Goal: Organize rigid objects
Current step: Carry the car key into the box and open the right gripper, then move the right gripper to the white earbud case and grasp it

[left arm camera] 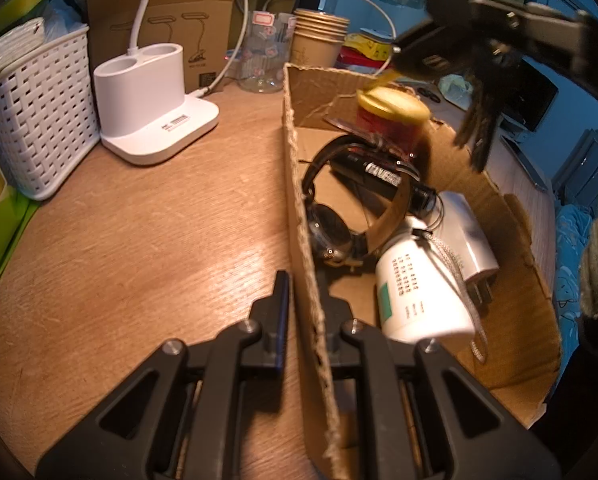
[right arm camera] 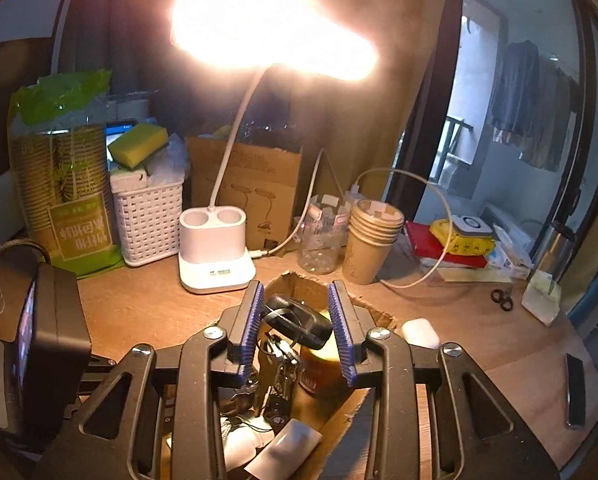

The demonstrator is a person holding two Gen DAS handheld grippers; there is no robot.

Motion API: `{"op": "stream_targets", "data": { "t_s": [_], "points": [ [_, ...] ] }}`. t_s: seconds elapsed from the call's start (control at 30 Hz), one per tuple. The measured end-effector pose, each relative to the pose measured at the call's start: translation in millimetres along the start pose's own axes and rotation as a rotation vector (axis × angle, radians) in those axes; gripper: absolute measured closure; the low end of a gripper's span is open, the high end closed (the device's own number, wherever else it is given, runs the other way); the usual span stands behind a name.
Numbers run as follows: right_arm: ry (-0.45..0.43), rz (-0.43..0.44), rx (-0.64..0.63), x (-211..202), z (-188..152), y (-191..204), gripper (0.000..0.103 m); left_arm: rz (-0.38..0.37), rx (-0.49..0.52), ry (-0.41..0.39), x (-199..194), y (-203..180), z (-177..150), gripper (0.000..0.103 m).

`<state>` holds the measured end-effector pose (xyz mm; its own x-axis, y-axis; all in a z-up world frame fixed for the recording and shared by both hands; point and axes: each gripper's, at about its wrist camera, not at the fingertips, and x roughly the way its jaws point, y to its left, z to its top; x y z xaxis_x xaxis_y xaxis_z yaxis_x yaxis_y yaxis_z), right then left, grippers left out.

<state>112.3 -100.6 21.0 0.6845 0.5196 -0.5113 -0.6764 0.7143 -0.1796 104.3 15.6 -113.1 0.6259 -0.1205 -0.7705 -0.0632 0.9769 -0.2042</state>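
Cardboard box [left arm camera: 499, 248] is already holding headphones [left arm camera: 331, 220], a white bottle [left arm camera: 419, 292] and a jar [left arm camera: 391, 116] — most sorting looks done. Left gripper [left arm camera: 303, 312] is pinching the box wall; right gripper [right arm camera: 295, 320] is clamping a key bunch [right arm camera: 295, 320] above it (white case [right arm camera: 419, 332] is waiting outside).

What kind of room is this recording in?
Probably a bedroom or dorm desk: a wooden desktop with a lit white desk lamp, stacked brown paper cups, and clothes hanging by the balcony.

No legible text on anything.
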Motion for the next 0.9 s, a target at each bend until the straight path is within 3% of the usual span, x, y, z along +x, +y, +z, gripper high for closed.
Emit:
{"op": "stream_targets", "data": {
  "t_s": [0.9],
  "points": [
    [0.033, -0.009, 0.056, 12.2, -10.6, -20.4, 0.080, -0.001, 0.002, 0.001, 0.3, -2.8, -1.1, 0.091]
  ]
}}
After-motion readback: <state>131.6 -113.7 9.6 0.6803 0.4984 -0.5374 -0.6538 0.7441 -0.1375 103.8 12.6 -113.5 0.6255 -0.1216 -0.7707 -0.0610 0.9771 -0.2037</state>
